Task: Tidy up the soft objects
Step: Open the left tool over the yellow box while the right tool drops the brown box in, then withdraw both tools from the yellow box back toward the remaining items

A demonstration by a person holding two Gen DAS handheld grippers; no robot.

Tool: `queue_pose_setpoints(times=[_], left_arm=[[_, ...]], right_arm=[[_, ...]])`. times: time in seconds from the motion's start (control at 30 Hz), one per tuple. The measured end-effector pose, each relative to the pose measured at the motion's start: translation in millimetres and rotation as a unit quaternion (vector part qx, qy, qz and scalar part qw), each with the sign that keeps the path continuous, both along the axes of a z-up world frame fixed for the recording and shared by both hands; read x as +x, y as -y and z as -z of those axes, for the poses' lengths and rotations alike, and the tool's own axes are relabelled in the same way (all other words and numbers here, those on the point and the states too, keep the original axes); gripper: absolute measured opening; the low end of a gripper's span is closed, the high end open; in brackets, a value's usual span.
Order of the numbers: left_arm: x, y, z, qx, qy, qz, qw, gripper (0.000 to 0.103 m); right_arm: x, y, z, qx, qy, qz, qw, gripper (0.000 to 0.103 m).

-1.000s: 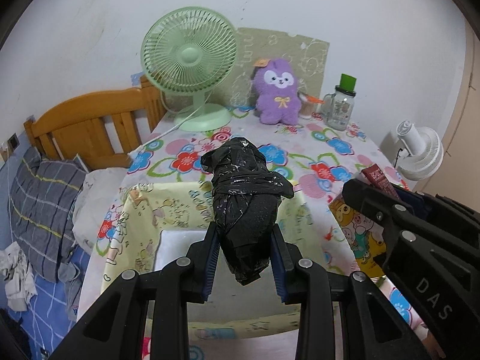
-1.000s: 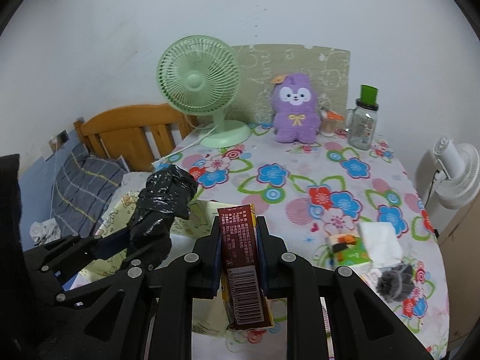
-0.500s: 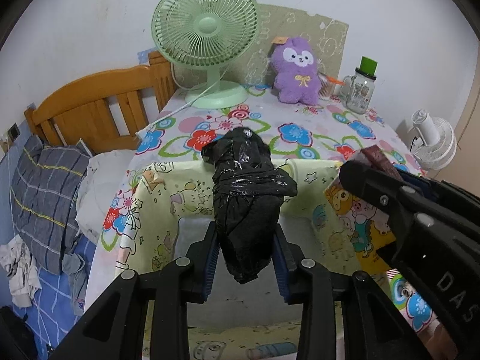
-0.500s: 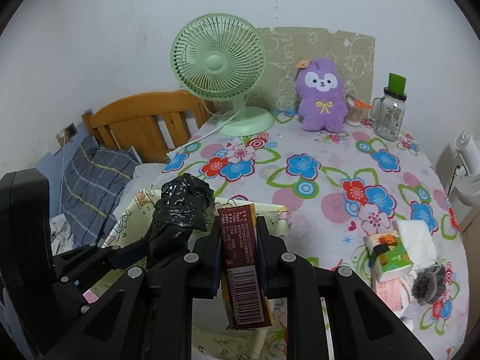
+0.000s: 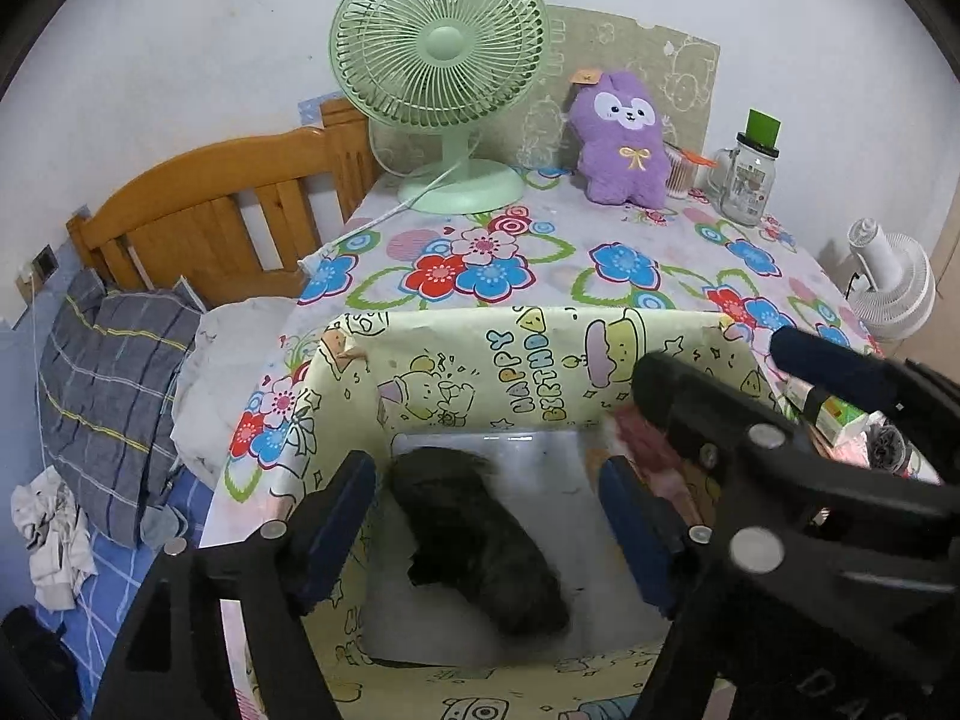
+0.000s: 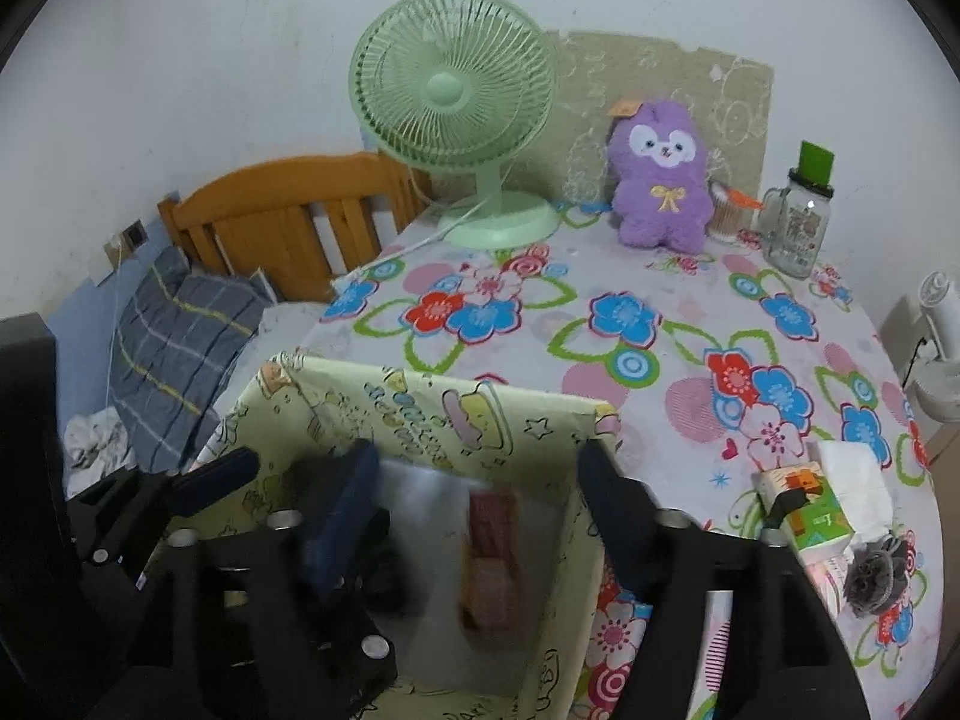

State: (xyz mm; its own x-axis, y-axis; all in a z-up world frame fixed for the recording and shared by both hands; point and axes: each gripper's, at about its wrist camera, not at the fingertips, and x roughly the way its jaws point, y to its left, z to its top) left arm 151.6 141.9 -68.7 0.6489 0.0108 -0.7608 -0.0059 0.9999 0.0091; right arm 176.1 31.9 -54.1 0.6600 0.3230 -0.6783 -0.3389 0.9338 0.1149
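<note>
Both grippers sit over the open-topped box (image 5: 480,354) w/ cartoon birthday print, at the near edge of the flower-print table (image 5: 660,252). Box serves as the collection bin, so each hand is positioned above its mouth, pointing steeply down, to let items fall straight in.

Left gripper (image 5: 486,516): jaws opening, well apart. The black plastic-wrapped bundle (image 5: 480,540) lies below and between them, blurred, on or just above the white box floor; pads do not press on it. Judged released.

Right gripper (image 6: 480,504): jaws opening, also wide. The dark red packet (image 6: 489,558) is between them but clear of both pads, motion-blurred, inside the box near its right wall. Judged dropping or just landed; cannot tell which.

Left gripper body shows at lower left of the right wrist view, i.e. both tools share the same opening, close together.

Not yet in box: purple plush toy (image 6: 660,186) upright at table's far edge, beside green fan (image 6: 456,90) and glass jar (image 6: 798,222); tissue pack (image 6: 804,510) and a dark fuzzy item (image 6: 873,576) to the right of the box. Plush looks the likely next soft item; task approx. partway.
</note>
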Motion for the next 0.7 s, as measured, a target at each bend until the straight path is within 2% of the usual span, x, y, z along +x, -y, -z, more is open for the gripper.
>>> queue_pose_setpoints(times=[0.1,0.53,0.7], left_arm=[[-2,2,-1,0.002,0.000,0.001,1.0000,0.083],[-20,28,-21,0.002,0.018,0.017,0.9997,0.088],[-28,41,-29,0.000,0.027,0.018,0.9995,0.093]], right_arm=[[-4,3,-2,0.001,0.015,0.009,1.000,0.077],[-17,26,-11,-0.011,0.017,0.030,0.999,0.087],[-28,41,-21,-0.011,0.027,0.041,0.999,0.089]])
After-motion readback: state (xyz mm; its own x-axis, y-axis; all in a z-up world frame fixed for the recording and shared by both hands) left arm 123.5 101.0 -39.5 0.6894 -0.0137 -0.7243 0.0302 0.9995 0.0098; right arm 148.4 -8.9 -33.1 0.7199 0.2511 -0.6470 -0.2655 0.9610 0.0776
